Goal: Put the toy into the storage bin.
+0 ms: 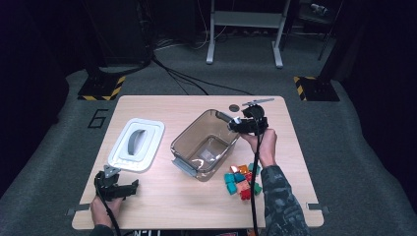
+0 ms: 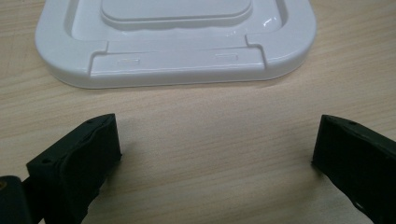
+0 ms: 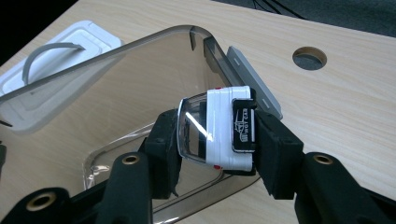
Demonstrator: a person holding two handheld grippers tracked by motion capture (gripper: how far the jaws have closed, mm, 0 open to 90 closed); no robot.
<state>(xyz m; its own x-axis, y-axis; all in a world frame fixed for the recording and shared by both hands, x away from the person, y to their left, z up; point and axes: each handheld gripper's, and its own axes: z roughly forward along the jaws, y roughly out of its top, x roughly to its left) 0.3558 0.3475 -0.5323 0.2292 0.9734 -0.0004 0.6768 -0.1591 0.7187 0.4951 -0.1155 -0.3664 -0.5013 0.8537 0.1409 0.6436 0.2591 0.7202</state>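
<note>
- Grey carpet lies around a light wooden table (image 1: pixel 162 196), and dark stands are at the back of the room.
- On the table stands a clear brownish box (image 1: pixel 204 145) with grey clips on its ends. Something small and pale lies on its floor in the high view, but I cannot tell what it is.
- Its white lid (image 1: pixel 136 144) with a grey handle lies flat on the table, left of the box and apart from it.
- A heap of little blocks (image 1: pixel 242 179) in teal, orange and red sits on the table, just beside the box's near right corner.
- The right gripper (image 3: pixel 215 133) squeezes a small white toy car (image 3: pixel 229 128) between its two black pads.
- The car hangs over the far right corner of the box, above the rim, not touching the box.
- The car is tipped on its side. Its long way runs from one pad to the other, and its clear window faces the left pad.
- The left gripper (image 2: pixel 215 144) rests low near the front left of the table. Its jaws stand wide apart with only bare wood between them, and the white lid lies just ahead.
</note>
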